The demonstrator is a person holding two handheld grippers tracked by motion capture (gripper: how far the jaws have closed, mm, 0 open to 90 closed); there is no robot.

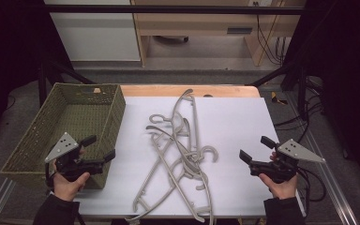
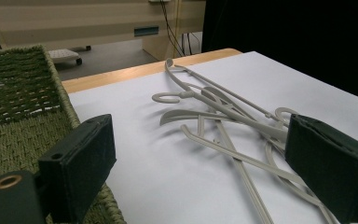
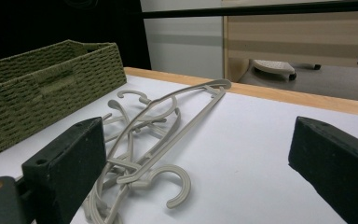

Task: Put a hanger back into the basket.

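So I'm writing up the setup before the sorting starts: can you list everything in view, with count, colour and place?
hangers: a tangled pile, count unclear, pale grey-beige plastic, middle of the white sheet
basket: one, green woven, nothing inside it as far as the high view shows, left edge of the table
white sheet: one, white, covering most of the table top
table: one, light wood, edge showing at the far side
cabinet: one, light wood, on the floor beyond the table
left gripper: one, black, open, held over the basket's near corner
right gripper: one, black, open, held right of the hangers
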